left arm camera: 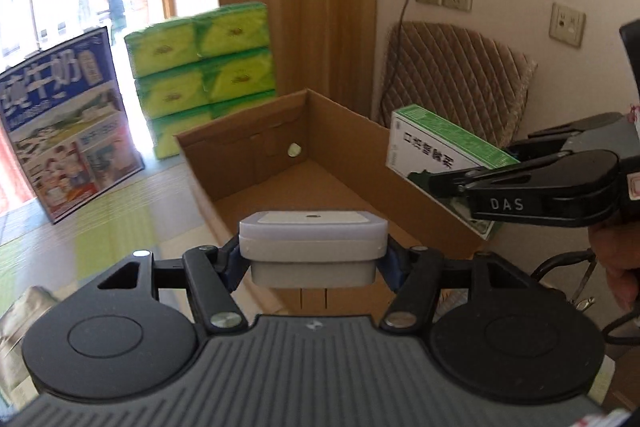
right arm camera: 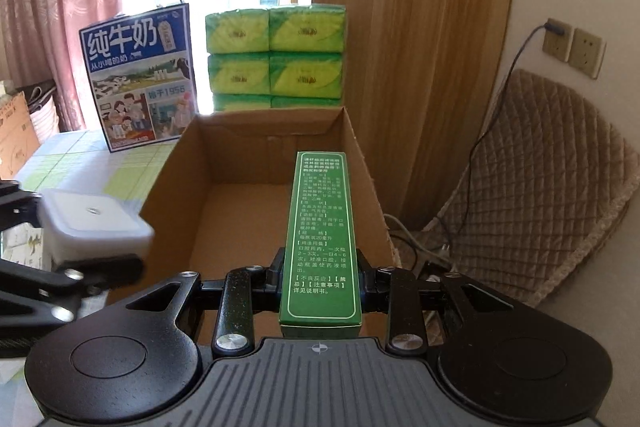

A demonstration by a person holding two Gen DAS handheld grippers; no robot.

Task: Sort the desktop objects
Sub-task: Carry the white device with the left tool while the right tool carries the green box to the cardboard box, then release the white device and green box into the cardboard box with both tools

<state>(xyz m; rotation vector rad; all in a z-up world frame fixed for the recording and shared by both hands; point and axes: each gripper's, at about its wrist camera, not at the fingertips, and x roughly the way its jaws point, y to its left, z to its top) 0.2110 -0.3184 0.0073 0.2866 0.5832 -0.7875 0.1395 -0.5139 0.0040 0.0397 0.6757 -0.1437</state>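
My left gripper (left arm camera: 314, 259) is shut on a small white-and-grey lidded plastic box (left arm camera: 313, 245), held above the near rim of an open cardboard box (left arm camera: 240, 143). In the right wrist view the same plastic box (right arm camera: 94, 225) shows at the left, beside the cardboard box (right arm camera: 176, 183). My right gripper (right arm camera: 320, 273) is shut on a long green medicine carton (right arm camera: 320, 239) that points over the cardboard box's right side. In the left wrist view the right gripper (left arm camera: 452, 175) and its green carton (left arm camera: 436, 147) hang over the right wall of the cardboard box, whose bare floor shows.
A stack of green tissue packs (right arm camera: 276, 59) and a blue milk carton case (right arm camera: 140, 79) stand behind the cardboard box on a green-checked tablecloth (right arm camera: 92, 167). A wooden panel (right arm camera: 412, 47), a quilted chair (right arm camera: 528, 167) and wall sockets with a cable (right arm camera: 568, 43) are at the right.
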